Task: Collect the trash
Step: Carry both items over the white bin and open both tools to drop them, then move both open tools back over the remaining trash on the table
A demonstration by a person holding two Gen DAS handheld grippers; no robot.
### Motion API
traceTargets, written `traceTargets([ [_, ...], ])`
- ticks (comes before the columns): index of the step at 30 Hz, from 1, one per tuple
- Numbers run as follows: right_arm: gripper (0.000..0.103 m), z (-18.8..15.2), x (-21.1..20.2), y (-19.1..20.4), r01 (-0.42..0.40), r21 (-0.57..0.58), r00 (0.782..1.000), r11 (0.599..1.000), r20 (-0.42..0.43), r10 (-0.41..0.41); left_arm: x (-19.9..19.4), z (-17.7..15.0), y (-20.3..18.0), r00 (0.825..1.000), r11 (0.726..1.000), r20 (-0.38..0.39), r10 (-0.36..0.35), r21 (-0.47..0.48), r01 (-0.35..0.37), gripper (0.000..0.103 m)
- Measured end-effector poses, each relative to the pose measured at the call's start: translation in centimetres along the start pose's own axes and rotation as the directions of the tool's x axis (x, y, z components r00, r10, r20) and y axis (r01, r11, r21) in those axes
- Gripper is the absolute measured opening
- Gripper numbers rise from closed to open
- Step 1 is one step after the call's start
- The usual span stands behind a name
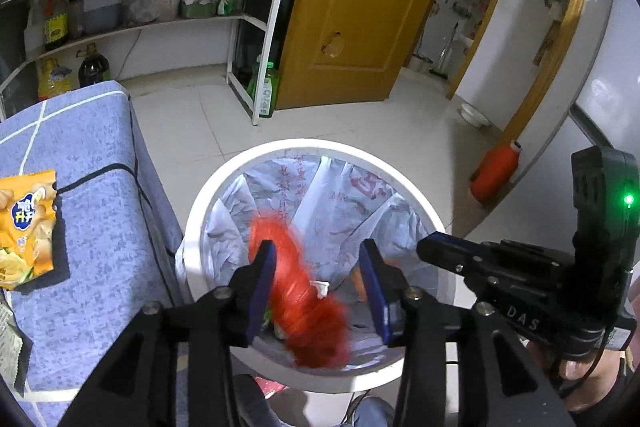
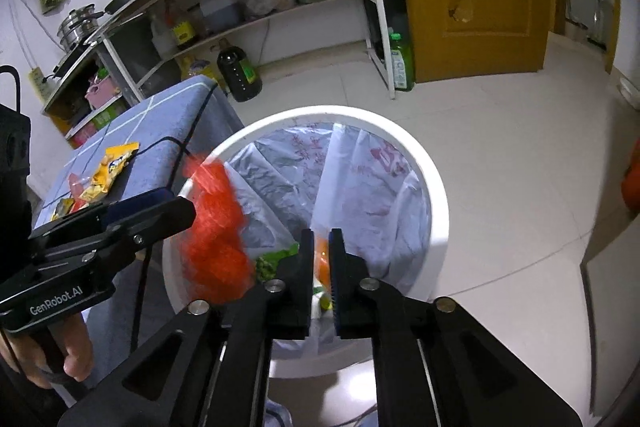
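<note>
the red net (image 1: pixel 308 291) hangs blurred over the open bin (image 1: pixel 280 155), between the spread jaws of the left gripper (image 1: pixel 320 259), apparently let go and dropping in. the right gripper (image 2: pixel 320 243) hovers over the bin, jaws nearly together on nothing. next, i judge: fetch the chip bag (image 1: pixel 26 227) lying on the blue table (image 1: pixel 100 211).

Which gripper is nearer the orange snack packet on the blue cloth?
Left. The left gripper is over the bin beside the cloth holding the snack packet; the right gripper is farther over the bin.
</note>
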State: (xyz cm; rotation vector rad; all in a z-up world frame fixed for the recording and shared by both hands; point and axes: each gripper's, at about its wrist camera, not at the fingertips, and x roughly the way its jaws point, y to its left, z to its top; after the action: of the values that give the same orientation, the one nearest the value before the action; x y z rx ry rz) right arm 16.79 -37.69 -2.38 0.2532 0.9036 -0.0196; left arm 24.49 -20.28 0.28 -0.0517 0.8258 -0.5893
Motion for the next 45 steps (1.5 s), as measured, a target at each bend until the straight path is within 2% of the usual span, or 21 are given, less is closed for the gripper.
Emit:
traceTargets([
  [1,0.015,0.0,-0.2,0.1,-0.002,-0.002,1.000,1.000,0.006,0.002,-0.1,0.1,0.1,1.000,1.000,0.005,-0.002,0.002,0.002,0.049],
  [3,0.027,0.1,-0.4,0.4,-0.005,-0.002,1.000,1.000,0.015,0.005,-0.5,0.1,0.2,1.000,1.000,0.011,-0.005,0.001,0.005,0.049],
  [9,0.028,0.6,-2.3,2.0,-0.030,-0.027,0.997,0.999,0.064,0.031,-3.0,-0.3,1.1,0.999,1.000,0.054,-0.001,-0.030,0.002,0.049],
  [14,0.028,0.7,-3.8,4.9,-0.069,-0.089,0.993,0.994,0.092,0.077,-6.4,-1.4,2.9,0.994,0.998,0.104,0.044,-0.056,-0.038,0.049],
  [21,0.028,0.4,-4.2,10.5,-0.138,-0.202,0.985,0.969,0.071,0.155,-12.0,-3.9,7.7,0.978,0.984,0.149,0.147,-0.120,-0.129,0.049],
  [25,0.028,-0.1,-3.6,14.9,-0.199,-0.302,0.975,0.932,0.037,0.220,-15.0,-5.5,11.2,0.962,0.968,0.160,0.222,-0.153,-0.198,0.049],
  [28,0.028,-0.5,-2.5,18.0,-0.246,-0.358,0.965,0.901,0.000,0.263,-16.7,-6.9,14.2,0.948,0.948,0.145,0.282,-0.193,-0.253,0.049],
  [31,0.031,-0.8,-1.0,20.5,-0.276,-0.396,0.958,0.876,-0.038,0.284,-17.3,-8.3,16.7,0.943,0.931,0.111,0.314,-0.231,-0.283,0.049],
  [35,0.055,-1.0,1.0,22.5,-0.322,-0.404,0.946,0.856,-0.091,0.312,-17.0,-9.3,18.6,0.942,0.924,0.077,0.327,-0.234,-0.302,0.049],
  [37,0.055,-1.1,1.6,23.2,-0.324,-0.413,0.945,0.851,-0.103,0.310,-16.2,-9.5,19.2,0.945,0.928,0.052,0.323,-0.214,-0.305,0.050],
  [39,0.055,-1.2,2.1,23.9,-0.328,-0.423,0.944,0.845,-0.115,0.309,-15.5,-9.8,19.6,0.946,0.930,0.025,0.324,-0.191,-0.313,0.055],
  [41,0.055,-1.2,2.7,24.5,-0.333,-0.432,0.942,0.838,-0.126,0.310,-14.7,-9.7,19.5,0.944,0.932,0.008,0.330,-0.164,-0.325,0.055],
  [43,0.055,-1.2,3.0,24.8,-0.335,-0.438,0.942,0.834,-0.132,0.309,-14.1,-9.4,19.7,0.950,0.937,-0.015,0.312,-0.159,-0.311,0.055],
  [45,0.055,-1.1,3.5,25.3,-0.337,-0.442,0.941,0.831,-0.142,0.306,-13.6,-9.2,19.6,0.943,0.933,-0.037,0.332,-0.136,-0.334,0.055],
])
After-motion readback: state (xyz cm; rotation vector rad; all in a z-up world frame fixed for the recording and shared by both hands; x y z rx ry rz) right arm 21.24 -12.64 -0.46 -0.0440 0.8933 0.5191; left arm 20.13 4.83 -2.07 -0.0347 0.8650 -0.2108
